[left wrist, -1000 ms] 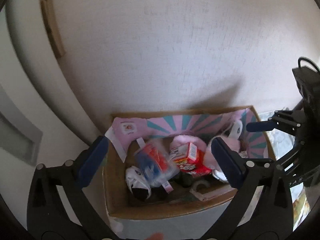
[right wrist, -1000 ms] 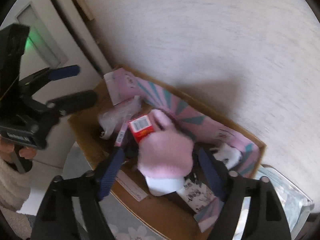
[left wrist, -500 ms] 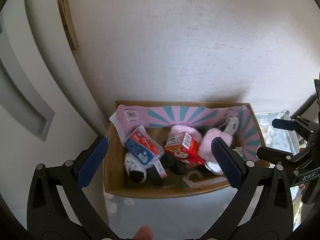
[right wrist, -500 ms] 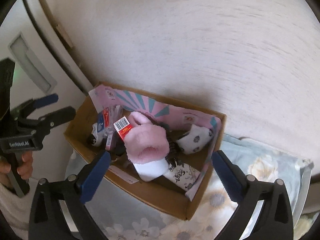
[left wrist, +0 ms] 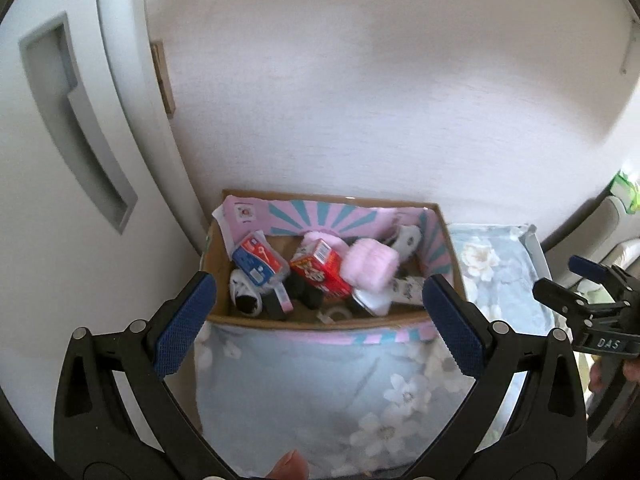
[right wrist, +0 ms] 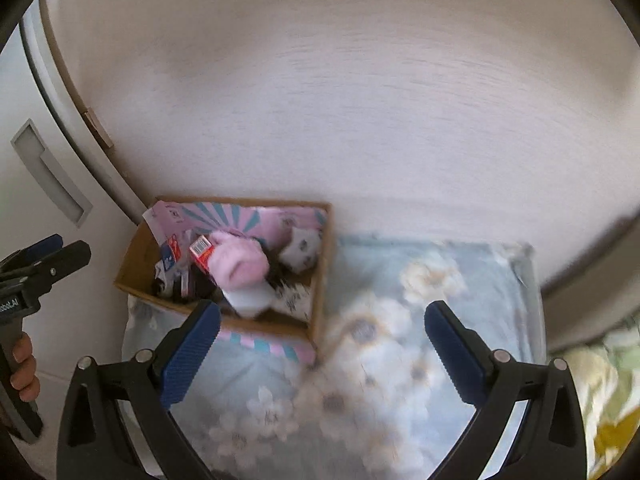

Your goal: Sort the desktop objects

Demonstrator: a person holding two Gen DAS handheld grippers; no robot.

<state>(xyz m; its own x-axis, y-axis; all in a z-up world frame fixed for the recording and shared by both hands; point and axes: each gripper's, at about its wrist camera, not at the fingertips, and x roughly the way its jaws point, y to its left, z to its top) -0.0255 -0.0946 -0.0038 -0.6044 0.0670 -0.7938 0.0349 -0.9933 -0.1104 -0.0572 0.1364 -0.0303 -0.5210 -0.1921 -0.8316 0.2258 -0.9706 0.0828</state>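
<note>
Since the earlier frames both my grippers have pulled up and back from the open brown cardboard box with the pink-and-teal striped lining (left wrist: pixel 332 322); it looked large and close then and now sits smaller, with bare cloth showing in front of it. The right gripper (right wrist: pixel 322 350) had its jaws still opening a second ago around the fluffy pink sock (right wrist: pixel 240 262); that sock now lies in the box and nothing is between the jaws.

Nearest me, the left gripper (left wrist: pixel 318 322) stands wide open and empty, blue pads well apart. The right gripper is spread just as wide, also empty, hanging over the pale blue floral cloth (left wrist: pixel 320 392) that covers the surface. The right-wrist view is smeared, so I read little detail there.

Beyond the cloth, the box rests against the white wall (left wrist: pixel 360 100). Inside, from left: a blue-and-red plastic packet (left wrist: pixel 258 260), a red printed carton (left wrist: pixel 320 272) and the pink sock leaning on a white item. Darker things lie beneath; I cannot name them.

I judge this drop finished and the step in hand to be a retreat toward the next object. To do it well I would keep both tools high enough to clear the box rim, keep the jaws wide, and slow the right hand so its view sharpens before I choose a target.
</note>
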